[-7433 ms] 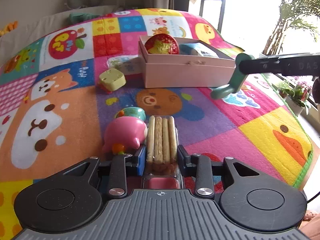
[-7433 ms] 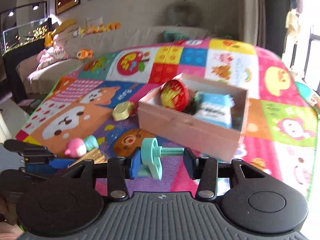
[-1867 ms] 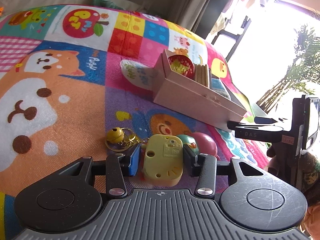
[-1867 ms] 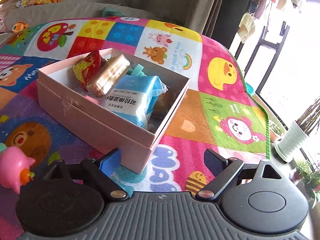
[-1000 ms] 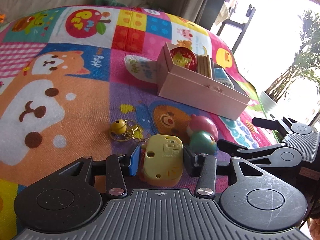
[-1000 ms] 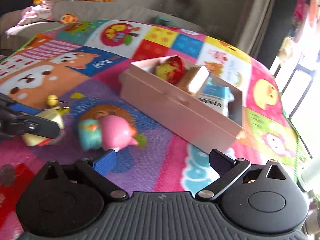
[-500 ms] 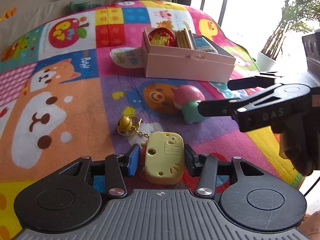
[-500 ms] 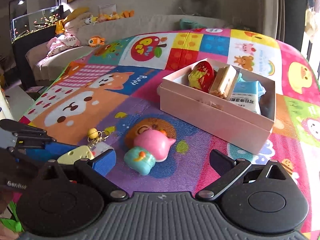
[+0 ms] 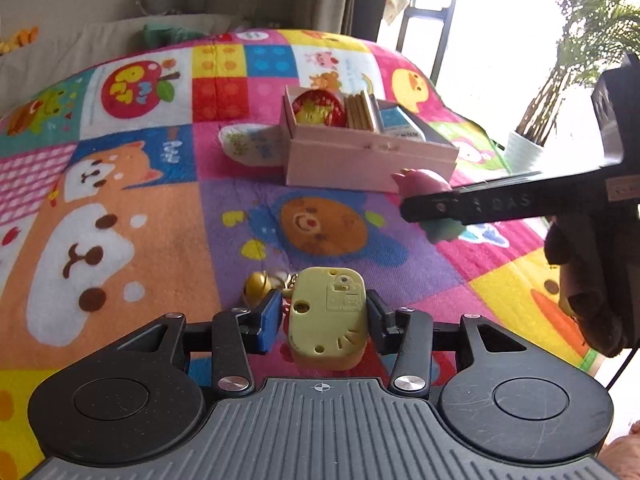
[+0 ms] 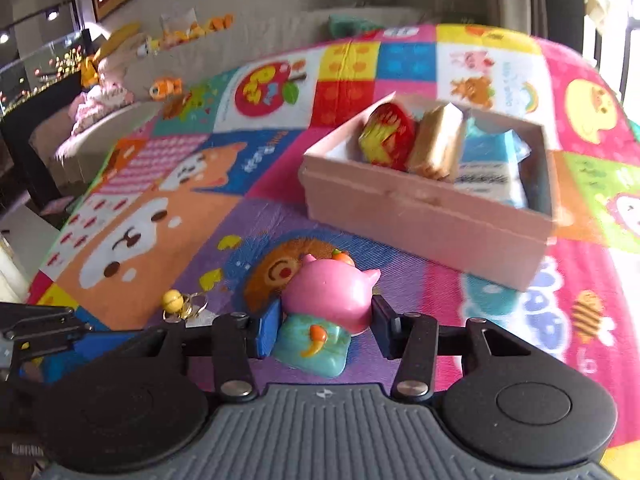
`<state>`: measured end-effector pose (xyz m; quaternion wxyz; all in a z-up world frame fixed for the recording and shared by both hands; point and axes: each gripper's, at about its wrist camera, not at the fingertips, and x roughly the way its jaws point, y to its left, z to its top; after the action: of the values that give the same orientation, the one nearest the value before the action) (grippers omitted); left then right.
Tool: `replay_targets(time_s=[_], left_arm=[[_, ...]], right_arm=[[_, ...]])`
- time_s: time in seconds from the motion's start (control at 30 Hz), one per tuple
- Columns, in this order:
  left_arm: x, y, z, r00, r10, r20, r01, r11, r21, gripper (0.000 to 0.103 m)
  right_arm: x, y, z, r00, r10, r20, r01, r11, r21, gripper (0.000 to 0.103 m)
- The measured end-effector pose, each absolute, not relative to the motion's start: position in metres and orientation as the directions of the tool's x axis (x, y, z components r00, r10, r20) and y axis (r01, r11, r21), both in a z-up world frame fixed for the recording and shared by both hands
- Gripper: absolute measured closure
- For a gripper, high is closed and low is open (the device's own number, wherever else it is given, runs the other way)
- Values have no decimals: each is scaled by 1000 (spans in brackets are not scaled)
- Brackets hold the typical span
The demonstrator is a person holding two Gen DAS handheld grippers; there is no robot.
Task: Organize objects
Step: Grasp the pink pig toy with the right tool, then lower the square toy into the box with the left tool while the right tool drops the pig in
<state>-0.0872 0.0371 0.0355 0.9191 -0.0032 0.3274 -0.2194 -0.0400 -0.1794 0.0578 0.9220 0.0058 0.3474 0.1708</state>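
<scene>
Over the play mat: a colourful patchwork cartoon mat (image 9: 120, 208) fills both views, and both grippers are loaded at once.
Left gripper (image 9: 322, 314): clamped on the flat yellow plastic toy with the moulded back panel (image 9: 328, 316), pads on its two narrow sides, and it looks lifted off the mat.
Trailing bit: a small gold bell on a key ring (image 9: 256, 286) sits just beside the left finger; whether it is chained to the yellow toy, I cannot tell.
Right gripper (image 10: 324, 322): jaws closing on the pink-and-teal squishy figure (image 10: 326, 308), which sits between the pads, both touching its pink head.
Destination: the open pale pink cardboard box (image 10: 424, 216) lies beyond, already holding a red-and-yellow foil packet (image 10: 386, 136), a biscuit pack and a blue tissue pack.
Handling, yellow toy: probably light and rigid; flat sides give a sure hold.
Handling, squishy: likely soft and springy, so squeeze at the widest part; it could bulge or slip.
Stage: both pieces look ready to travel boxward.
</scene>
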Motion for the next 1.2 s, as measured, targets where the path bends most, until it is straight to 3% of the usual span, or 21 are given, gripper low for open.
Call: replay_targets(time_s=[0.23, 0.37, 0.47, 0.6, 0.77, 1.03, 1.2], left_arm=[[-36, 13, 111, 763, -464, -450, 461, 879, -124, 54], [21, -12, 133, 774, -475, -418, 467, 875, -127, 54], [62, -25, 128, 769, -492, -408, 447, 870, -207, 54], [100, -41, 102, 751, -461, -473, 411, 887, -211, 55], [96, -15, 97, 798, -457, -393, 354, 883, -309, 55], [80, 18, 71, 767, -450, -457, 312, 884, -347, 55], [84, 21, 61, 753, -449, -481, 291, 883, -369, 55]], right_arm=[[-68, -252, 85, 803, 223, -553, -162, 974, 158, 56], [-74, -276, 86, 827, 205, -523, -113, 973, 203, 56], [-75, -282, 81, 829, 203, -521, -107, 972, 209, 56], [-76, -284, 68, 818, 193, -542, -95, 974, 204, 56], [-69, -289, 59, 805, 193, -561, -79, 972, 222, 56], [-43, -276, 76, 810, 222, -543, -132, 971, 201, 56], [21, -275, 104, 809, 219, -546, -139, 973, 184, 56]])
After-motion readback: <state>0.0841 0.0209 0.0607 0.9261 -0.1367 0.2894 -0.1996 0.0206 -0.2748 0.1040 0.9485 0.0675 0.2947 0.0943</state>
